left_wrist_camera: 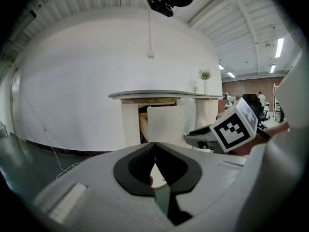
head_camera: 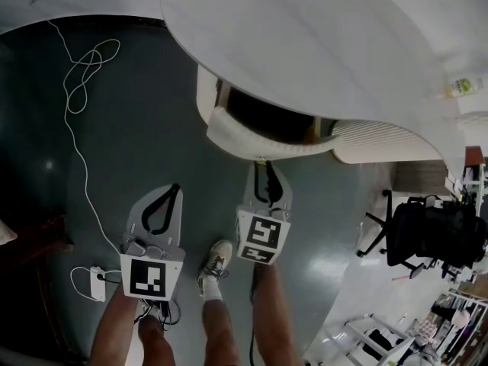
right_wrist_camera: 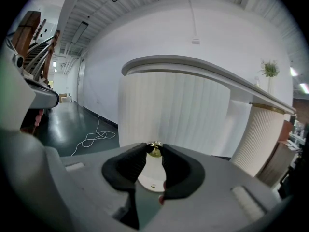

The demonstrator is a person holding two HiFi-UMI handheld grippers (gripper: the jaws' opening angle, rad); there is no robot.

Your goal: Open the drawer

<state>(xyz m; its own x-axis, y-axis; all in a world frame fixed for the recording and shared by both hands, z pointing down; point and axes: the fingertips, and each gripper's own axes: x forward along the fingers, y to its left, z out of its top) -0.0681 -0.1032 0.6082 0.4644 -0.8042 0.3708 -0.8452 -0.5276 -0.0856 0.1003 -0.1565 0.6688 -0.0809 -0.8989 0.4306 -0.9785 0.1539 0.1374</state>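
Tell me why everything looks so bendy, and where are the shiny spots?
Head view: the wide lens curves the counter, and light glints off the dark floor. Left gripper view: round black corners, bright ceiling lights. Right gripper view: the wall bulges; the brass knob looks sharp.

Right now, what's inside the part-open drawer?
Behind the drawer front only a dark gap shows; the countertop overhangs it, so any contents are hidden. The right gripper is clamped on its brass knob.

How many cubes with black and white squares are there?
2. One black-and-white marker cube sits on the left gripper, low at the head view's left; the other sits on the right gripper, near the middle, by the white ribbed drawer.
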